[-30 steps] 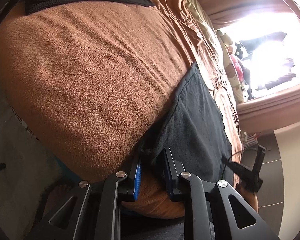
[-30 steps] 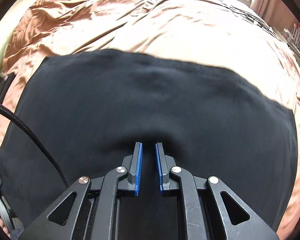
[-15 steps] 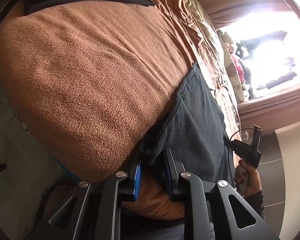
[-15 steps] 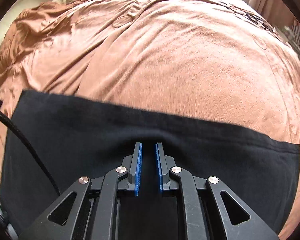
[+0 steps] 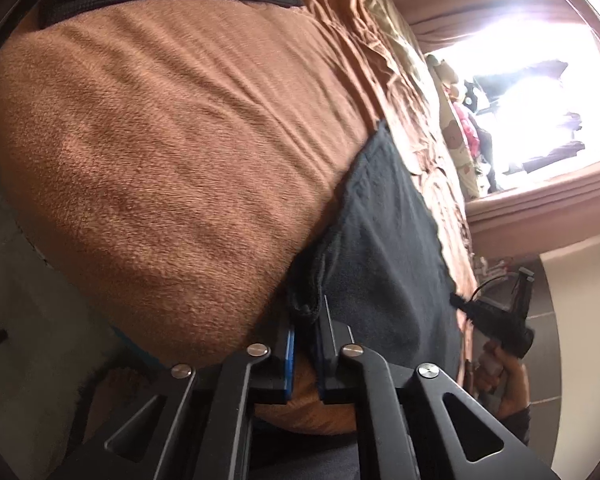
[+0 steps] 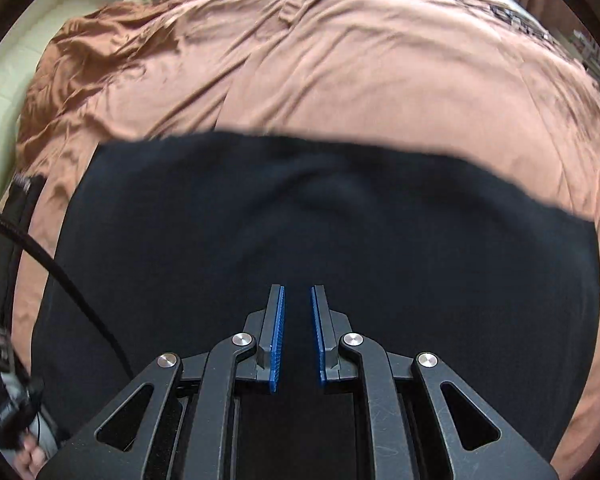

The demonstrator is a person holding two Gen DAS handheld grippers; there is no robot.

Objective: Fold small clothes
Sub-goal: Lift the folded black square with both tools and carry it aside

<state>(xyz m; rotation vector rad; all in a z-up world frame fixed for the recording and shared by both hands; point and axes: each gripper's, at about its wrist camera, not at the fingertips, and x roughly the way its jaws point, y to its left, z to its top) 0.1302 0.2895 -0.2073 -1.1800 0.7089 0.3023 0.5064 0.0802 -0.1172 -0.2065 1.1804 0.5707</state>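
Now your left gripper (image 5: 303, 322) jaws clamp the black garment (image 5: 384, 240) corner; right gripper (image 6: 297, 312) jaws nearly closed over cloth, grip unclear. Next, carry the fold across the bed (image 6: 340, 72).

Daylight floods from the window (image 5: 540, 92), blown out to white glare. The bed (image 5: 172, 140) nearest it gleams; farther off it dims. Fisheye bends edges; cloth (image 6: 300, 220) edge blurs.

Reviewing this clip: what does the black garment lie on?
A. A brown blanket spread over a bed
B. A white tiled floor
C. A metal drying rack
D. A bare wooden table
A: in the right wrist view the black garment lies spread flat on the wrinkled brown blanket, which shows beyond it and at both sides; the left wrist view shows the same fuzzy brown cover.
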